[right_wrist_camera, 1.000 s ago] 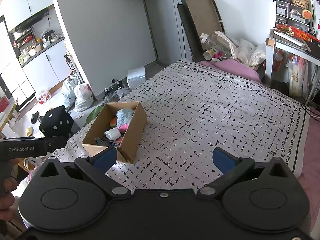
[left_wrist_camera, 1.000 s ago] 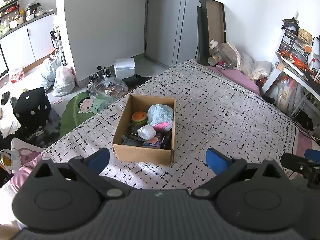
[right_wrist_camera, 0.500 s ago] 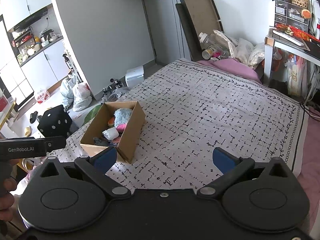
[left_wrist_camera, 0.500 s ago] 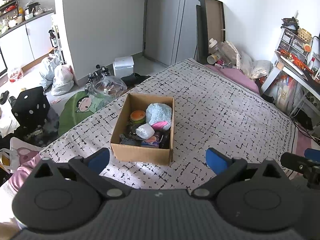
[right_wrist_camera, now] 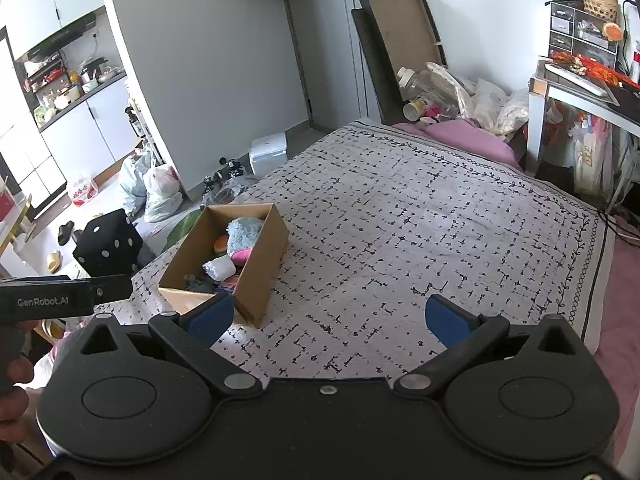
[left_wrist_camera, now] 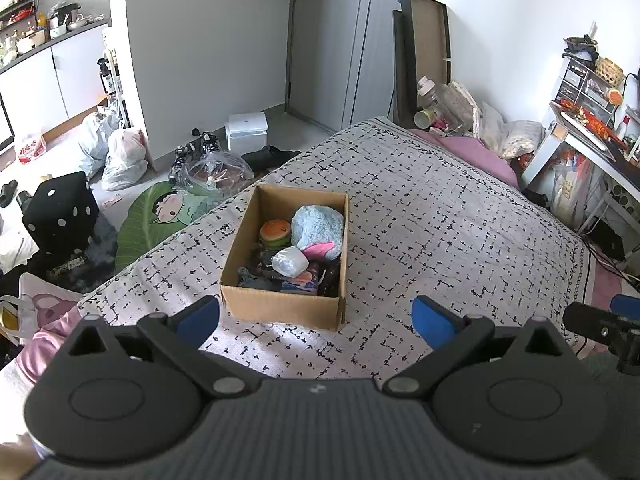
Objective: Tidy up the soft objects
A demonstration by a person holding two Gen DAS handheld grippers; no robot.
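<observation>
Cotton bedspread [left_wrist_camera: 440, 216], white with black dash print and a vine border, flat across the bed and mostly bare. On it sits a brown cardboard box [left_wrist_camera: 280, 308], rectangular, open top, near the bed's left edge. Inside, biggest first: a fuzzy light-blue plush [left_wrist_camera: 316, 226] with a pink patch, a burger-shaped toy [left_wrist_camera: 275, 231], orange over green, a crinkly white pouch [left_wrist_camera: 289, 261], then dark soft bits at the near end that I can't tell apart.

My left gripper [left_wrist_camera: 316, 316] hangs just in front of the box's near wall, blue pads spread wide, nothing between them. My right gripper [right_wrist_camera: 328, 316] sits over bare bedspread to the box's right, also spread wide and empty; its left pad overlaps the box's near corner in view.

Versus a second ago: the box sits slightly lower-left in the right view, about the same in the left. Both grippers unchanged.

Room: grey wall, pink sheet [right_wrist_camera: 460, 136] at the far bed edge, black dotted cube [left_wrist_camera: 60, 216] and plastic bags [left_wrist_camera: 120, 156] on the floor, cluttered white desk [right_wrist_camera: 580, 96] at right.
</observation>
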